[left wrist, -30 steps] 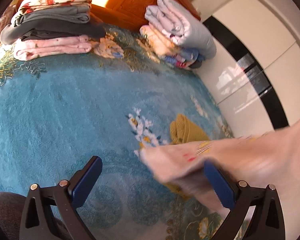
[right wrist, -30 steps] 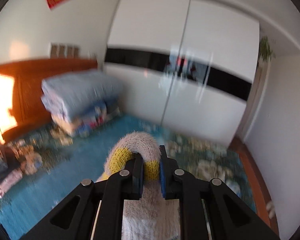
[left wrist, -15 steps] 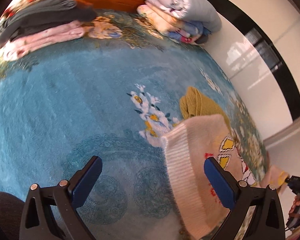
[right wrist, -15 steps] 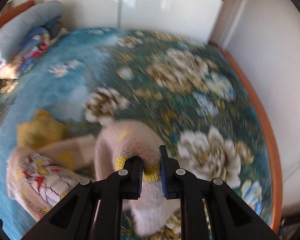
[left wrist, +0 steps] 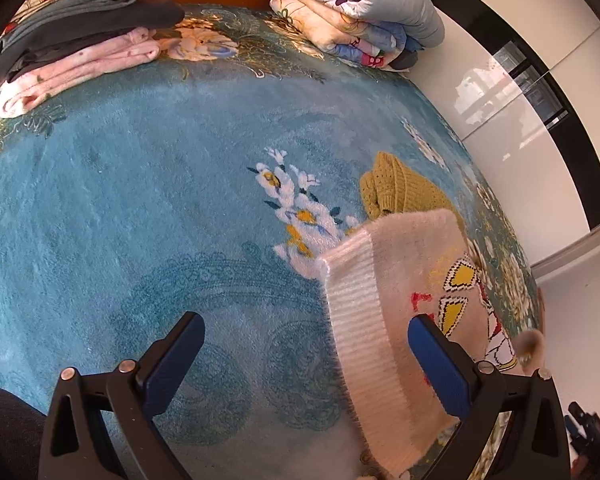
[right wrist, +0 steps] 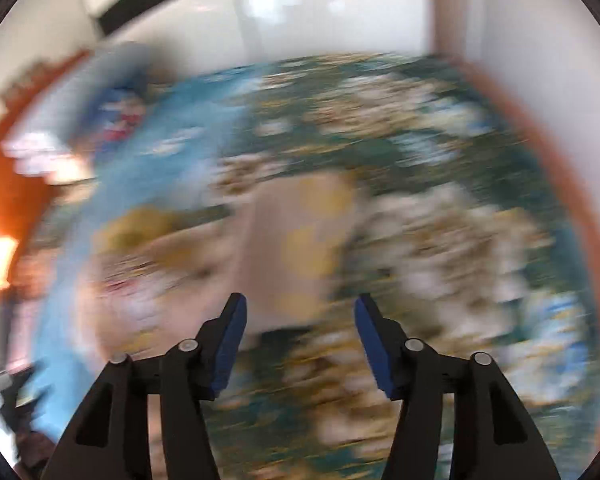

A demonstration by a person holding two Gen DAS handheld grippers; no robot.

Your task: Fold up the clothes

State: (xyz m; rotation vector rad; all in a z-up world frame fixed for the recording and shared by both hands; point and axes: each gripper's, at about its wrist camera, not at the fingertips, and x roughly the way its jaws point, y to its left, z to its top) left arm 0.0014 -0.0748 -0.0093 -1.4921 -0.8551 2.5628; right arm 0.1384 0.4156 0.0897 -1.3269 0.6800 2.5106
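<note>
Left tool (left wrist: 306, 364): jaws spread wide, gripping nothing; poised over the bed.
Right tool (right wrist: 298, 334): jaws apart, empty; view heavily blurred.
Sweater (left wrist: 400, 320): pale pink knit with yellow and red pattern, lying on the blue floral blanket (left wrist: 140, 200) near the bed's right edge; ribbed hem faces the left tool.
Mustard knit (left wrist: 396, 192): bunched just beyond the sweater, unfolded.
Folded stacks (left wrist: 80, 40): at the headboard end, apparently finished.
Progress: sweater laid out only; folding of it judged not yet begun.
</note>
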